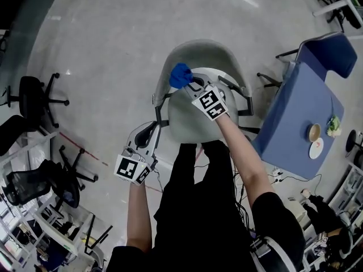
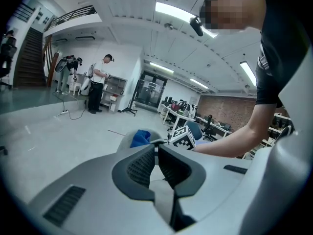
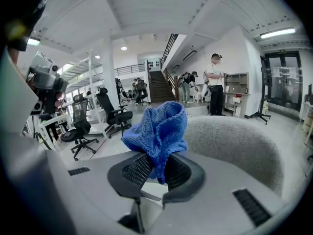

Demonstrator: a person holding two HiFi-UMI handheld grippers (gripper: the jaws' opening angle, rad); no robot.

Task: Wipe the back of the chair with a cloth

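Clearly the wiping is on hand: the person stands over a pale grey, fabric-covered tub chair [image 1: 222,51] with a curved back. The right hand-held gripper [image 1: 191,85] reaches to the left part of that back, near its top rim. Its jaws are clamped on a bunched blue microfibre cloth [image 3: 159,129], which stands up out of them in a loose wad. From the head view the cloth [image 1: 180,75] lies against the rim, though I cannot tell whether it really presses on the fabric.

The left hand-held gripper [image 1: 151,128] hangs lower and nearer the person, beside the chair's left armrest. Its jaws are shut together with nothing between them [image 2: 156,150].

To do this step well, I would judge the wad should be pushed flat onto the back, so that more cloth than jaw meets the fabric. It should then be drawn along the curve from left to right in overlapping passes. Only a small pinch of cloth is gripped, so a hard drag could pull it free. The idle gripper might steady the armrest in case the chair shifts.

A blue surface [image 1: 300,112] with a cup and a plate stands off to the right, well apart.
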